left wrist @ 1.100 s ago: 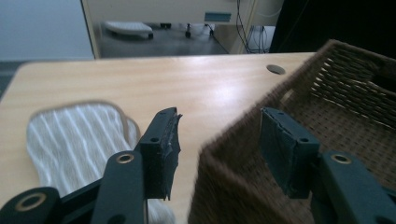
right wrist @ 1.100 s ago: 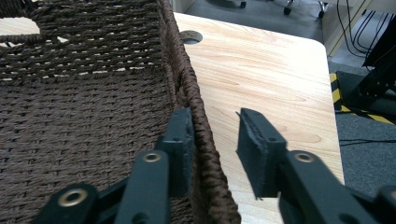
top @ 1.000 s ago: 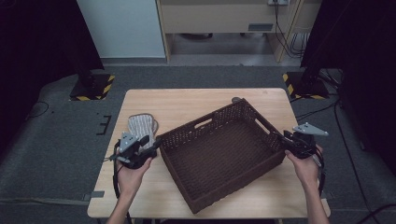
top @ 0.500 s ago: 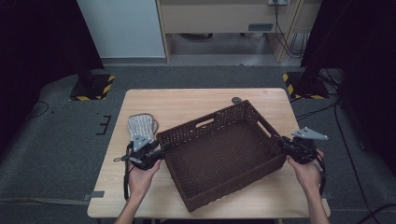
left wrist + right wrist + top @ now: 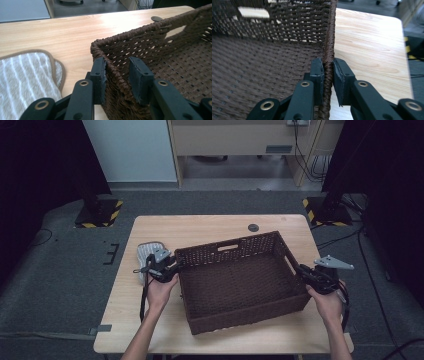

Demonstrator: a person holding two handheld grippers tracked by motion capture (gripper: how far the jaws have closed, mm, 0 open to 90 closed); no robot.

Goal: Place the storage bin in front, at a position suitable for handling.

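Observation:
A dark brown woven basket (image 5: 227, 245) stands empty in the middle of the wooden table (image 5: 210, 227). My left gripper (image 5: 172, 265) is at the basket's left wall near the far corner. In the left gripper view its jaws (image 5: 117, 67) straddle that wall (image 5: 117, 80) and have just been closing; the outer pad touches, the inner one stands a little off the rim. My right gripper (image 5: 300, 271) is shut on the right wall, and both of its pads (image 5: 327, 67) press the rim (image 5: 329, 37).
A striped grey-and-white cloth (image 5: 147, 255) with a brown border lies flat on the table left of the basket, beside my left gripper (image 5: 25, 75). A small round grommet (image 5: 253, 227) sits in the tabletop beyond the basket. The table's right edge is close to my right hand.
The basket has swung round to sit squarer to the table. My left gripper has moved right, off the cloth, to the basket's left wall, its jaws narrowing around it. The right hand holds still.

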